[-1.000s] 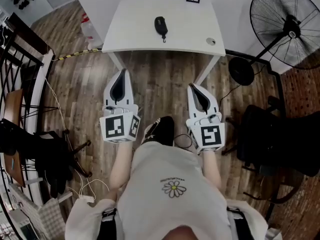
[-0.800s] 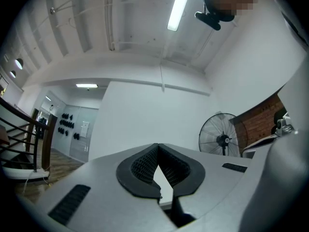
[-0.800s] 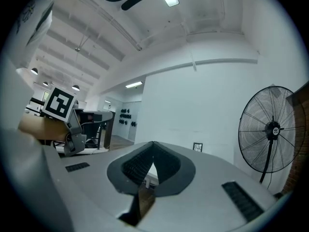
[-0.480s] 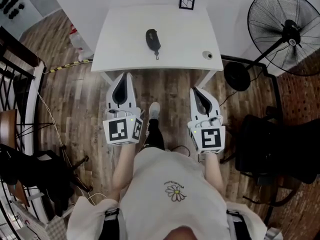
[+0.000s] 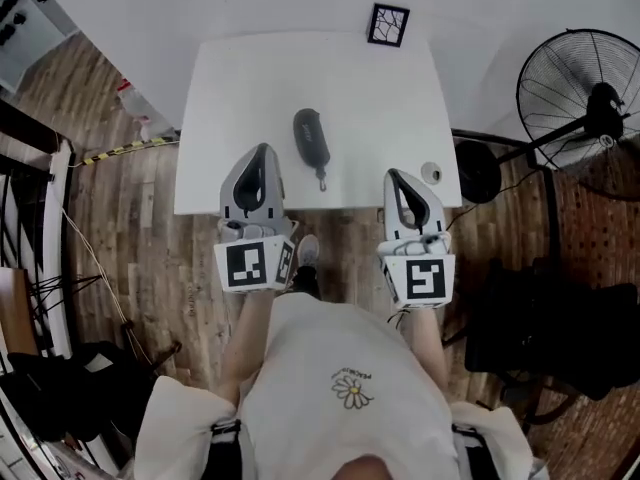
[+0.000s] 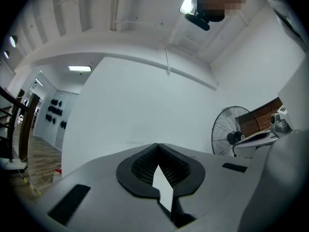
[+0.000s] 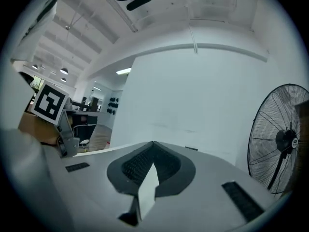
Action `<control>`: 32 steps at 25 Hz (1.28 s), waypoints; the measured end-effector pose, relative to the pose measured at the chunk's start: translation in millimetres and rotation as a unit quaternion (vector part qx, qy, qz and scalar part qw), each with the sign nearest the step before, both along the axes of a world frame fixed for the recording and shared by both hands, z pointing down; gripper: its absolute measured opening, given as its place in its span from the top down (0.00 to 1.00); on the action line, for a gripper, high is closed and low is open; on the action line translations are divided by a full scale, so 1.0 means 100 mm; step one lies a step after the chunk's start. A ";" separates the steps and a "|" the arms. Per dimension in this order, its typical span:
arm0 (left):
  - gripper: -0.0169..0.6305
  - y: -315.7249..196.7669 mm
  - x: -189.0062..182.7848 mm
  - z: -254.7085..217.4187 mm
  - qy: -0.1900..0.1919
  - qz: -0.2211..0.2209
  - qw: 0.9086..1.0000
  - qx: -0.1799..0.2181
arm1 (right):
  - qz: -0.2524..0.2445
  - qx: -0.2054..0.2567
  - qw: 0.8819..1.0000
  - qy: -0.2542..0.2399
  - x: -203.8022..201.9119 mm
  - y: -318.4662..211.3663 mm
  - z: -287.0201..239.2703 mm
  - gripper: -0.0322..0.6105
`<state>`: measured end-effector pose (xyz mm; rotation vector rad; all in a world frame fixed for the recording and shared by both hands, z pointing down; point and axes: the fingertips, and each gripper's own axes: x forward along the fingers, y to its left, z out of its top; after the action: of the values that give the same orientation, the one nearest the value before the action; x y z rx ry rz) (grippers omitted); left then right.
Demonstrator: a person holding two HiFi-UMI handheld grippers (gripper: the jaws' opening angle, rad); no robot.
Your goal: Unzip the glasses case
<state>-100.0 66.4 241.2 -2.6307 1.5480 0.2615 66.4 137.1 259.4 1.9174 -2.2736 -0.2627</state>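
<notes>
The dark oval glasses case (image 5: 311, 138) lies in the middle of the white table (image 5: 230, 88), its zip pull (image 5: 321, 181) pointing toward the front edge. My left gripper (image 5: 260, 152) reaches over the table's front part, just left of the case and apart from it. It is shut with nothing in it. The right gripper (image 5: 397, 176) sits at the front edge, to the right of the zip pull, also shut and empty. Both gripper views look level at the white wall: the left gripper (image 6: 157, 146) and the right gripper (image 7: 153, 143) have their tips together, and the case is out of sight.
A square marker tile (image 5: 387, 25) lies at the table's back edge and a small round item (image 5: 431, 172) near its front right corner. A standing fan (image 5: 590, 108) is at the right, a dark chair (image 5: 540, 328) beside me, and wooden floor (image 5: 130, 248) around.
Both grippers have gone forward from above the floor to the table's front edge, and the table and case now lie much nearer. The jaws stayed shut.
</notes>
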 end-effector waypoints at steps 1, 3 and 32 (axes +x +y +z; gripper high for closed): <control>0.96 -0.17 0.02 0.02 0.000 0.003 1.000 -0.006 | 0.005 -0.002 1.000 -0.001 0.02 -0.18 -0.01 0.94; 0.96 -0.49 0.05 0.07 0.006 0.009 1.000 -0.020 | 0.015 -0.006 1.000 0.003 0.06 -0.52 0.00 0.94; 0.96 -1.40 0.73 0.74 0.011 -0.070 0.988 -0.135 | -0.072 -0.065 0.995 -0.023 0.46 -1.92 0.42 0.94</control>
<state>-26.9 -73.6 314.8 -2.7004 1.8893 0.0758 112.2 -54.8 301.0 1.7173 -2.3984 -0.0841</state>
